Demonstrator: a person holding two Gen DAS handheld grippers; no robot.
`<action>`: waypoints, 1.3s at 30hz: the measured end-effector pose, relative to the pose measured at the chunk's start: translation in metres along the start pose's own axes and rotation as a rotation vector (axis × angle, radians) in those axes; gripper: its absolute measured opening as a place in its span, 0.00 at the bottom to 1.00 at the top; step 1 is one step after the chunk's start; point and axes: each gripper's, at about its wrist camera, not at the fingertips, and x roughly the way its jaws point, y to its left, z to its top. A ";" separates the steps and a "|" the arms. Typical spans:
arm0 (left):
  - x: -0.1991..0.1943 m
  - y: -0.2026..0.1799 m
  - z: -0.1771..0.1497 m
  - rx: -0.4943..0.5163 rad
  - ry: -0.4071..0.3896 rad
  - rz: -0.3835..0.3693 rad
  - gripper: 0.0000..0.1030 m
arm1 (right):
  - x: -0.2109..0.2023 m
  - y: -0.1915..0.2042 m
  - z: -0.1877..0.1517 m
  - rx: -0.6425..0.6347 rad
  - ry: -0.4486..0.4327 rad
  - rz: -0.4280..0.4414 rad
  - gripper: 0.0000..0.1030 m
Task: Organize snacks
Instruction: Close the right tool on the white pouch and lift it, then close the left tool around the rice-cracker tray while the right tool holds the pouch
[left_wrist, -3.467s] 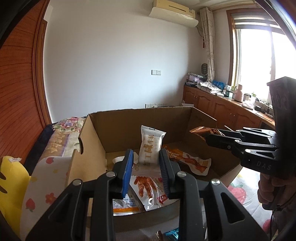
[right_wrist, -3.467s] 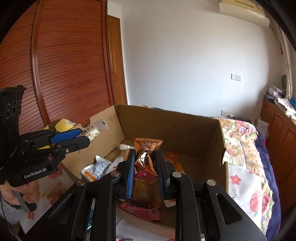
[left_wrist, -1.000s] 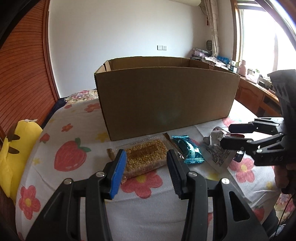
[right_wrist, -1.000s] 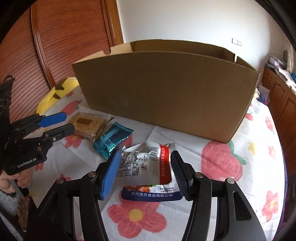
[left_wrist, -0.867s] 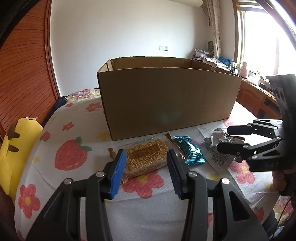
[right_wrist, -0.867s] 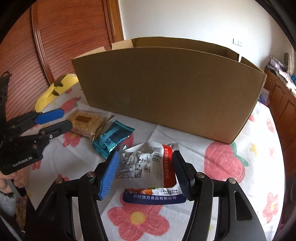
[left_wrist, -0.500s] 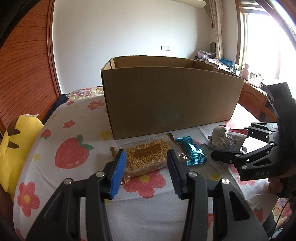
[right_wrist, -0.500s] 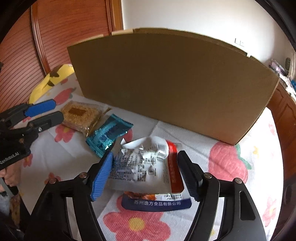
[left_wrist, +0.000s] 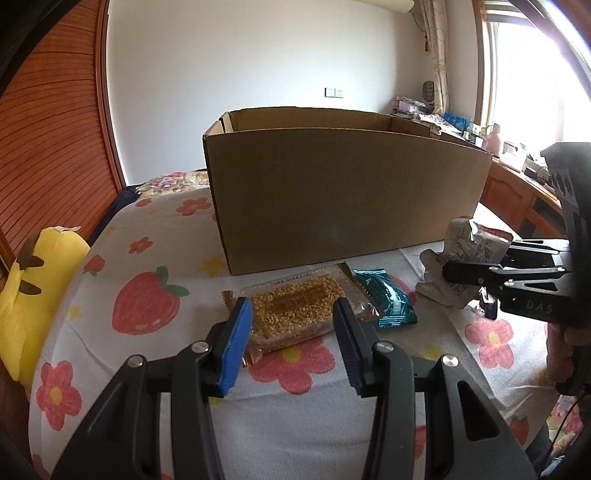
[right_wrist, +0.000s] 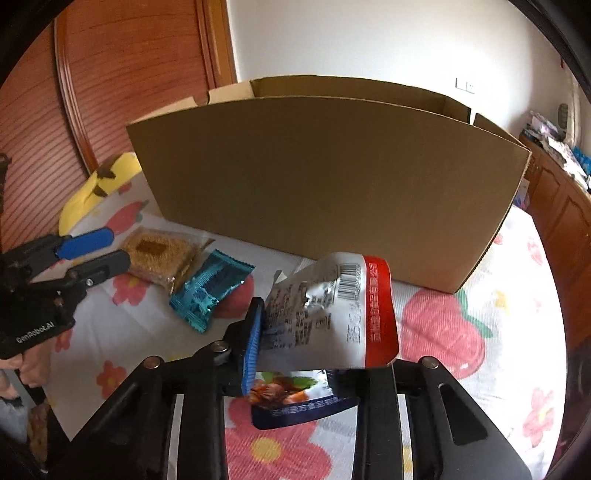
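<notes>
A large cardboard box (left_wrist: 347, 199) stands on the flowered cloth; it also shows in the right wrist view (right_wrist: 325, 184). My right gripper (right_wrist: 295, 347) is shut on a silver and red snack pouch (right_wrist: 332, 310) and holds it lifted off the cloth; the pouch also shows in the left wrist view (left_wrist: 469, 247). My left gripper (left_wrist: 291, 343) is open, its jaws on either side of the near end of a clear-wrapped grain bar (left_wrist: 295, 306). A teal foil packet (left_wrist: 388, 299) lies to the right of the bar.
A blue and white snack pouch (right_wrist: 295, 402) lies on the cloth under my right gripper. A yellow plush toy (left_wrist: 26, 291) lies at the left edge of the bed. Wooden sliding doors stand on the left, and a wooden cabinet (left_wrist: 517, 195) on the right.
My right gripper has closed on the silver and red pouch and lifted it, tipping it upright. My left gripper has edged closer to the grain bar, still open.
</notes>
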 end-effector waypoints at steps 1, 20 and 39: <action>0.000 0.000 0.000 0.000 0.001 0.001 0.44 | -0.001 -0.001 0.000 0.007 -0.006 0.010 0.24; 0.027 -0.011 0.026 -0.036 0.104 0.022 0.52 | -0.055 -0.013 -0.027 0.009 -0.096 0.022 0.24; 0.054 -0.021 0.027 -0.036 0.158 0.103 0.77 | -0.053 -0.027 -0.043 0.030 -0.086 0.054 0.24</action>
